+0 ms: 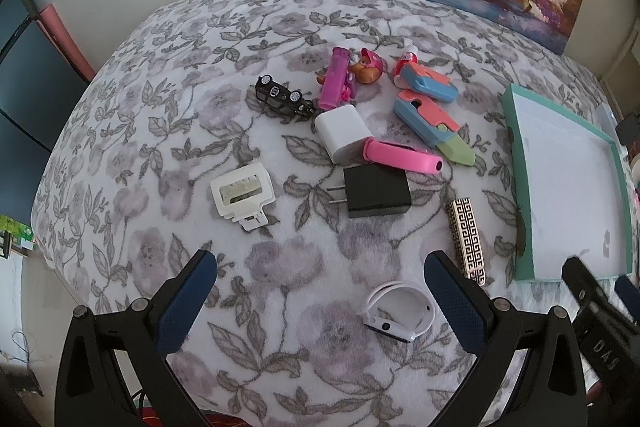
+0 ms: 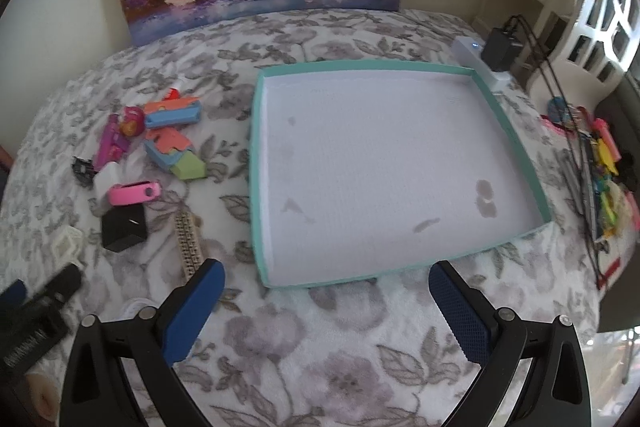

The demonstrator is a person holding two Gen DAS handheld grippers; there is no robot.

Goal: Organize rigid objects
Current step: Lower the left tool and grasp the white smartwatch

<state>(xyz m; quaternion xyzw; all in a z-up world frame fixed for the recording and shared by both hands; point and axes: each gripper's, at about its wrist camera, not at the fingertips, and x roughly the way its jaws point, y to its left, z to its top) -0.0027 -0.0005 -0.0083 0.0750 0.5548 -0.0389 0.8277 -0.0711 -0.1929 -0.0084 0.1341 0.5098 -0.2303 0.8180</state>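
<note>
Left wrist view: small rigid items clustered mid-frame on floral blanket (image 1: 160, 147) — black charger (image 1: 378, 190), white charger (image 1: 342, 135), pink band (image 1: 404, 155), toy car (image 1: 284, 98) | teal tray (image 1: 520, 163) right edge | left gripper (image 1: 320, 283) wide, empty | Right wrist view: right gripper (image 2: 326, 297) wide, empty, below tray.

The left claw (image 1: 320, 291) hangs with its jaws spread wide over the floral blanket (image 1: 160, 131), holding nothing. A white watch (image 1: 398, 315) lies between its fingers. Beyond sit a black charger (image 1: 378, 190), white clip (image 1: 242, 197) and, at right, a teal-rimmed tray (image 1: 516, 143); the blurred black shape at the lower right edge is perhaps the other claw (image 1: 600, 303).
</note>
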